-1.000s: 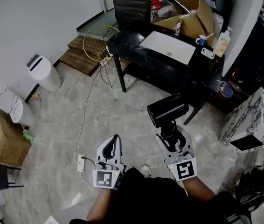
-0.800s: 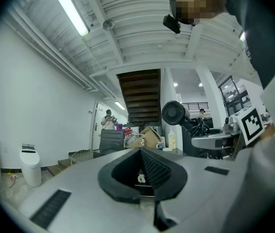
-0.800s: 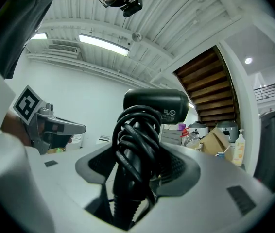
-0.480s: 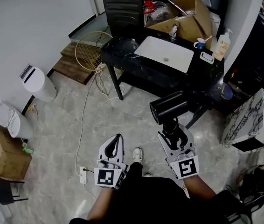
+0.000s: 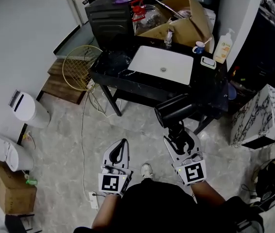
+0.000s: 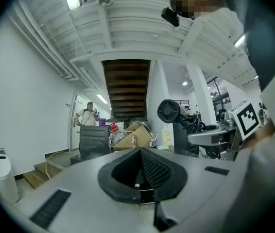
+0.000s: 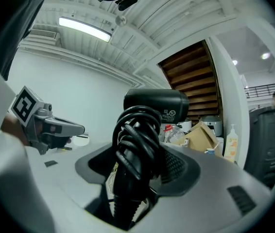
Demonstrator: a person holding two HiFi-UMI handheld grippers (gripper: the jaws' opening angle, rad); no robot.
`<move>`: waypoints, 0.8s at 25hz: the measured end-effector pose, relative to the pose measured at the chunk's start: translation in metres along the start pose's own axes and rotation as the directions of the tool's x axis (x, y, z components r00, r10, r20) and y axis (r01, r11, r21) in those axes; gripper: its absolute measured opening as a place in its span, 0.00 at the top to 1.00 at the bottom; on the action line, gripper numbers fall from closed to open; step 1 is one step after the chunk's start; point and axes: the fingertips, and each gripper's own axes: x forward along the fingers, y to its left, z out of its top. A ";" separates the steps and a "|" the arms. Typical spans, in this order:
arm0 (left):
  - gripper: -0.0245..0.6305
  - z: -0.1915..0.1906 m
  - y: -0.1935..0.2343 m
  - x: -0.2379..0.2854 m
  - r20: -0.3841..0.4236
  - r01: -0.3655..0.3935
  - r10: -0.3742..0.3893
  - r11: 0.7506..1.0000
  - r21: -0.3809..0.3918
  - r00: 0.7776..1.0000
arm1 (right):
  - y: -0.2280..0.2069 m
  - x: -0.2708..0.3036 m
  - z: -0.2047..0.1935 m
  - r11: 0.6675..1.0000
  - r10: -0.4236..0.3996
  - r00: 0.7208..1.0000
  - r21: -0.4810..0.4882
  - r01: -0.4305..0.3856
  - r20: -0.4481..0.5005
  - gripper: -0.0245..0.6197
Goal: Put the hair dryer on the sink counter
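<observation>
The right tongs [image 5: 177,136] are clamped on the handle of a black hair dryer [image 5: 175,109], with the dryer's black cord wound in coils round that handle. In the right gripper view the coiled cord fills the gap of the right tongs [image 7: 136,165], and the barrel of the hair dryer [image 7: 155,102] sits crosswise above them. In the head view the dryer is held upright in the air, its barrel overlapping the near edge of the black desk [image 5: 112,66]; it is not resting on the desk.

The left tongs [image 5: 121,144] are closed on nothing, their tips meeting in a point, as the left gripper view shows [image 6: 141,153]. They hang over the pale marbled floor [image 5: 64,144], beside the right ones and apart from them. The same view catches the dryer's round rear grille [image 6: 168,111] off to the right.

A white basin [image 5: 162,65] is set into the desk. Along the desk's far edge stand a small cup [image 5: 198,47] and a pump bottle [image 5: 222,44], with an open cardboard box [image 5: 185,13] behind the basin. A black drawer unit [image 5: 109,16] stands at the desk's left end. On the floor to the left are a round gold wire basket [image 5: 78,67], wooden steps [image 5: 61,85] and a white lidded bin [image 5: 27,109]. A marble-patterned box [image 5: 260,118] stands on the right.
</observation>
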 end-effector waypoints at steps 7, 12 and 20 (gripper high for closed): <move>0.97 -0.001 0.027 0.063 0.028 0.102 -0.102 0.995 0.007 0.994 | -0.025 0.041 0.001 0.997 -0.080 0.997 -0.012 0.080 0.004 0.56; 0.97 -0.002 0.026 0.097 0.017 0.171 -0.171 0.985 -0.004 0.985 | -0.052 0.054 -0.004 0.987 -0.158 0.987 -0.006 0.158 -0.009 0.56; 0.97 0.001 0.016 0.157 0.003 0.251 -0.251 0.968 -0.012 0.968 | -0.110 0.079 -0.008 0.964 -0.264 0.964 0.015 0.264 -0.034 0.56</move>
